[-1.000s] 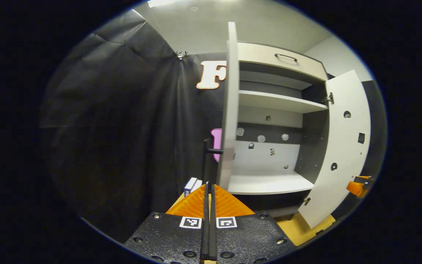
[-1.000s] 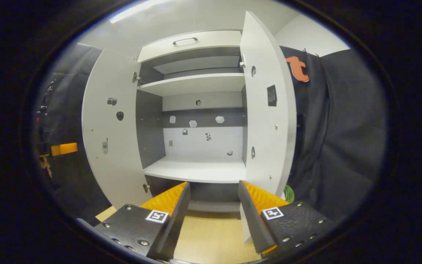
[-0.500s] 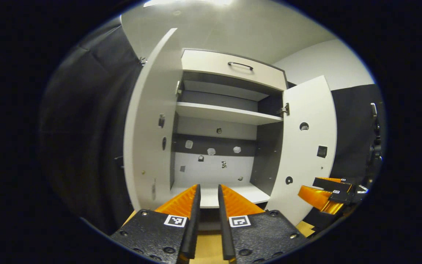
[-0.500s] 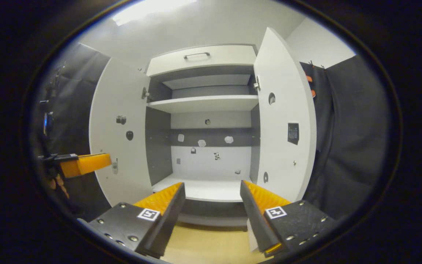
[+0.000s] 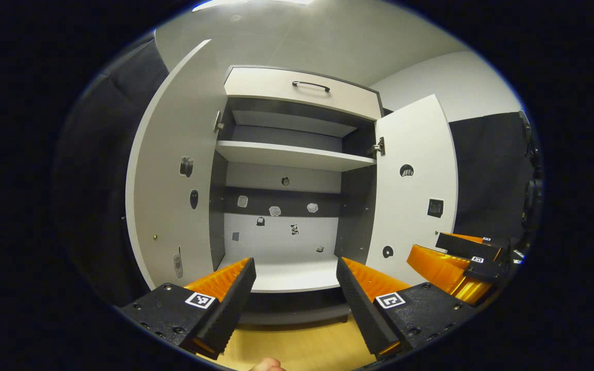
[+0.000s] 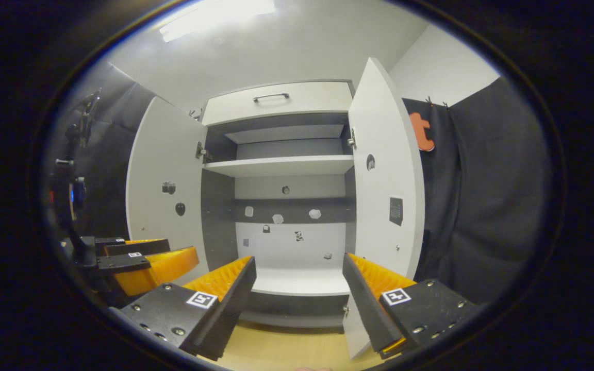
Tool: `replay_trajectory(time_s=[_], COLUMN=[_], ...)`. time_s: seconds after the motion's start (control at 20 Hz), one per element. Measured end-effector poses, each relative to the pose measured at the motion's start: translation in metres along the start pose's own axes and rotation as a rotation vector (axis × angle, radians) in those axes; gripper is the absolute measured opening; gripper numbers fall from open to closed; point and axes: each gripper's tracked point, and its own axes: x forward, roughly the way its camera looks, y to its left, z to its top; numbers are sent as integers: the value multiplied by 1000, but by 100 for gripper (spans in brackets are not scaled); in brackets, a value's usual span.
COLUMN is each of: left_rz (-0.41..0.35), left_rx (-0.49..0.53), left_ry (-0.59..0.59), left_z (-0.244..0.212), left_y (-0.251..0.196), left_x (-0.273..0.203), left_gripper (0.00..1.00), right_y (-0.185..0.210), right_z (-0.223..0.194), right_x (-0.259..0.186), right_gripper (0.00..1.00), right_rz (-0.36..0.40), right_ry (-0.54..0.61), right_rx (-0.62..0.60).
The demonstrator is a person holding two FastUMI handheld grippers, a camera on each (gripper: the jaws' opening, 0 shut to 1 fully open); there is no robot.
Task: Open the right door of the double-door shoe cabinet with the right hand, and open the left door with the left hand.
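The white shoe cabinet (image 5: 297, 154) stands with both doors swung wide. In the left gripper view its left door (image 5: 173, 196) and right door (image 5: 413, 190) show their inner faces, and the shelves inside are bare. My left gripper (image 5: 294, 263) hangs open in front of the lower shelf, touching nothing. My right gripper (image 5: 457, 263) floats low beside the right door. In the right gripper view the left door (image 6: 165, 175) and right door (image 6: 387, 180) frame the interior. There my right gripper (image 6: 299, 260) is open and holds nothing, and the left gripper (image 6: 147, 257) sits low at the left.
A drawer with a dark handle (image 5: 310, 85) tops the cabinet. Small stickers dot the back panel (image 5: 276, 226). Pale wood floor (image 5: 297, 345) lies below the cabinet. Black cloth wall (image 6: 482, 206) hangs on both sides.
My left gripper let go of the left door's handle, opened wide and turned to face the cabinet's inside. The left door swung further open. My right gripper drew back a little.
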Motion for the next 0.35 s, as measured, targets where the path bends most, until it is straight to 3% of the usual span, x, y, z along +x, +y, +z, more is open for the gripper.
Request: replay_trajectory(time_s=[0.1, 0.2, 0.25, 0.35], left_rz=[9, 11, 11, 13], left_rx=[3, 4, 6, 10], left_ry=[3, 12, 18, 22], left_z=[-1, -3, -5, -5], left_y=[2, 1, 2, 2], left_x=[-1, -1, -1, -1], left_gripper=[100, 94, 99, 97], right_y=[-2, -3, -2, -2], right_z=[1, 0, 0, -2], right_x=[0, 1, 0, 0], right_gripper=[97, 100, 100, 97], right_rz=[-3, -3, 0, 5], right_ry=[-3, -4, -1, 2], right_rx=[1, -3, -5, -8])
